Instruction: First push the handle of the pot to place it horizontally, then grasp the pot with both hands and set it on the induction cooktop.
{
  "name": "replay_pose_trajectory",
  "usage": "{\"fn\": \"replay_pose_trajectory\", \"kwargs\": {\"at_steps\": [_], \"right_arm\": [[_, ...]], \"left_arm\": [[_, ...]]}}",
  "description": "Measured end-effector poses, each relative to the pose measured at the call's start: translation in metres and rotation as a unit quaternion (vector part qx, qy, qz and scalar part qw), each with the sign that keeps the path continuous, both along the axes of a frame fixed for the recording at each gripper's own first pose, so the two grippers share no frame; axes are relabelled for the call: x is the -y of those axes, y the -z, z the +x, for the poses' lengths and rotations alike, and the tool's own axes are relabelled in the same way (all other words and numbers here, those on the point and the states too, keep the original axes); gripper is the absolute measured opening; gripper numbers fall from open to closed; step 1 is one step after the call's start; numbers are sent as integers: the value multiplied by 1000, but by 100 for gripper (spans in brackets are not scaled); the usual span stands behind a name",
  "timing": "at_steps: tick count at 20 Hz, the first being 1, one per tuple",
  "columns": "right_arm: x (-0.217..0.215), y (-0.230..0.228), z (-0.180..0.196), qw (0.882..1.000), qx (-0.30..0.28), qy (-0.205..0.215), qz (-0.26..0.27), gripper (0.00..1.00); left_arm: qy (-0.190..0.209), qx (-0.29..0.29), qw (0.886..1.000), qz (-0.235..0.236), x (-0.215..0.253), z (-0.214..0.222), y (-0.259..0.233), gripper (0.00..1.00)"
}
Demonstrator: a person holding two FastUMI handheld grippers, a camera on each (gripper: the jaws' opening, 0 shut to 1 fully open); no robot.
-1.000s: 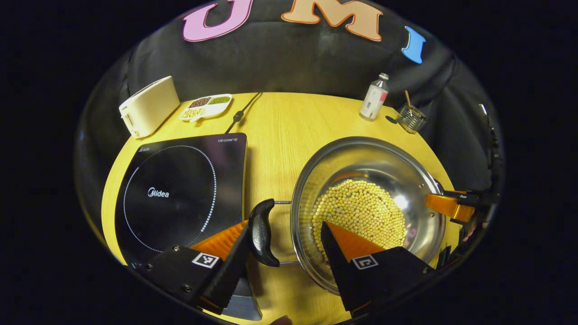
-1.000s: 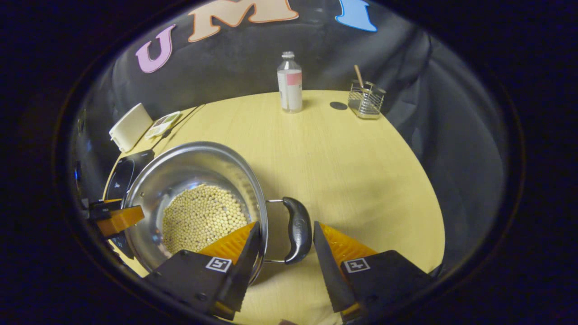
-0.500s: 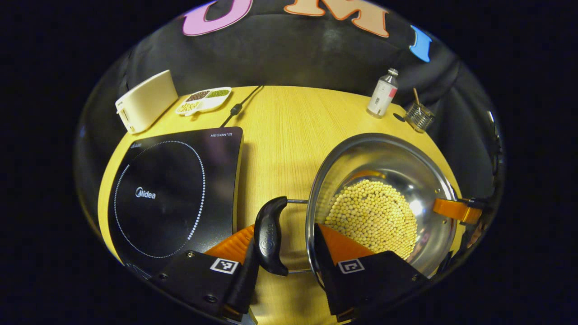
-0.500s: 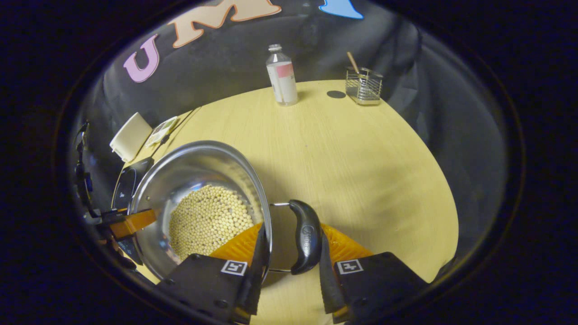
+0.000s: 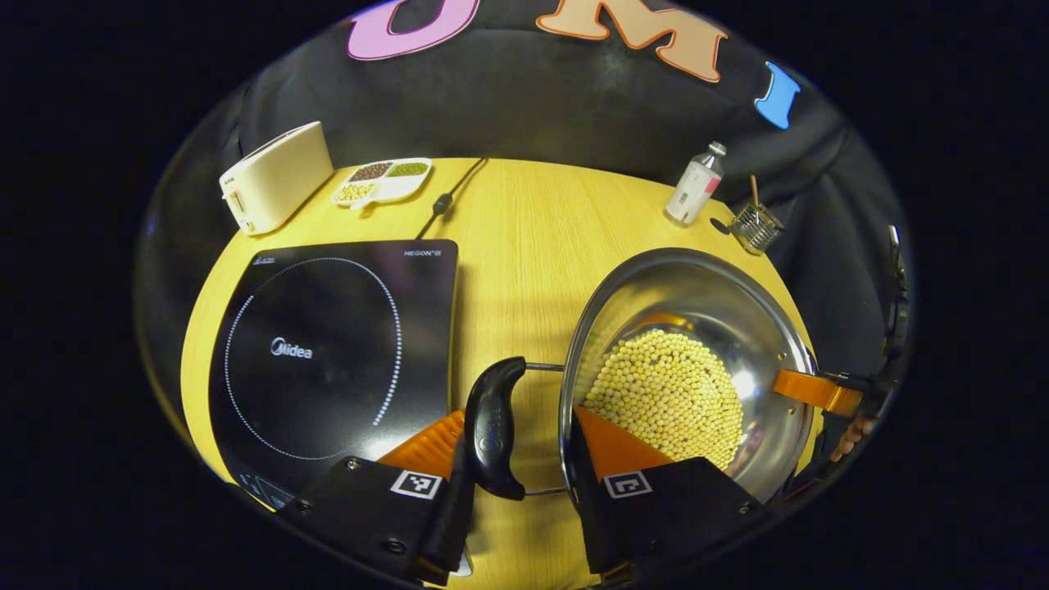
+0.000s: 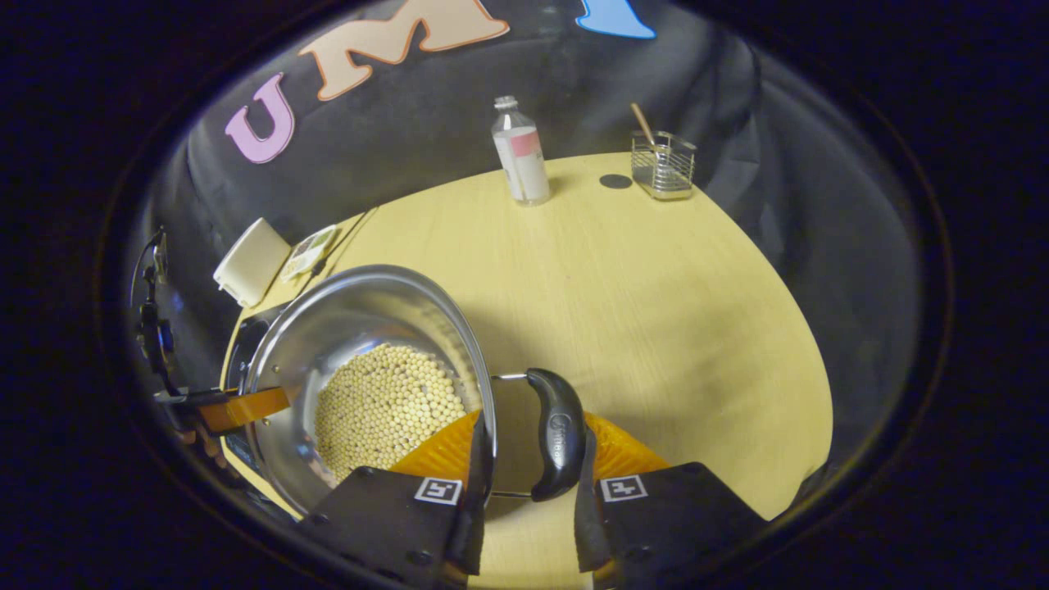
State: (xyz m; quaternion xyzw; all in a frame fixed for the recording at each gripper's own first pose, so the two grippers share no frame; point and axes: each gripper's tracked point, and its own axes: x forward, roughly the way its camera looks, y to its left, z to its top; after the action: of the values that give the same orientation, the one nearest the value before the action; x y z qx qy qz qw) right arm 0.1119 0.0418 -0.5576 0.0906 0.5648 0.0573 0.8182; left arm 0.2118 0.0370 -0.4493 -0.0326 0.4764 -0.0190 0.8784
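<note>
A steel pot (image 5: 697, 295) holding yellow beans sits right of the black induction cooktop (image 5: 328, 352) on the yellow table (image 5: 516, 238). My left gripper (image 5: 520, 414) is shut across the pot's left black handle (image 5: 494, 426), one finger outside the handle and the other inside the pot wall. My right gripper (image 6: 531, 416) clamps the right black handle (image 6: 557, 434) and the rim of the pot (image 6: 361, 311) the same way. The right gripper's finger (image 5: 807, 389) shows at the far rim, and the left gripper's finger (image 6: 242, 406) shows opposite. Whether the pot is clear of the table, I cannot tell.
A white box-shaped appliance (image 5: 274, 176) and a divided dish (image 5: 381, 179) stand at the back left, with the cooktop's cable (image 5: 447, 197) beside them. A bottle (image 5: 695, 184) and a wire holder (image 5: 754, 225) stand at the back right. Open tabletop (image 6: 656, 287) lies right of the pot.
Both grippers went from open around the handles to shut on handle and rim. Since half a second ago both views have shifted slightly with the pot held.
</note>
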Motion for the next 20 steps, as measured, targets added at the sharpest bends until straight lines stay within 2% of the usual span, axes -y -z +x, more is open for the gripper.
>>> {"fn": "replay_pose_trajectory", "kwargs": {"at_steps": [4,5,10,17,19,20], "right_arm": [[-22,1,18,1000,9,-7,20,41],[-31,-3,17,1000,11,-10,23,41],[-83,-15,21,999,17,-32,25,40],[-169,-28,12,1000,13,-25,9,41],[-197,-30,14,1000,16,-24,5,41],[-210,-30,13,1000,17,-25,1,46]], "left_arm": [[-5,20,1000,16,-25,3,-25,60],[-10,21,1000,18,-35,1,-29,57],[-29,27,999,14,-84,-3,-38,57],[-17,29,999,1,-171,7,-46,59],[-14,33,999,-2,-197,13,-46,55],[-12,33,999,-3,-210,15,-45,57]]}}
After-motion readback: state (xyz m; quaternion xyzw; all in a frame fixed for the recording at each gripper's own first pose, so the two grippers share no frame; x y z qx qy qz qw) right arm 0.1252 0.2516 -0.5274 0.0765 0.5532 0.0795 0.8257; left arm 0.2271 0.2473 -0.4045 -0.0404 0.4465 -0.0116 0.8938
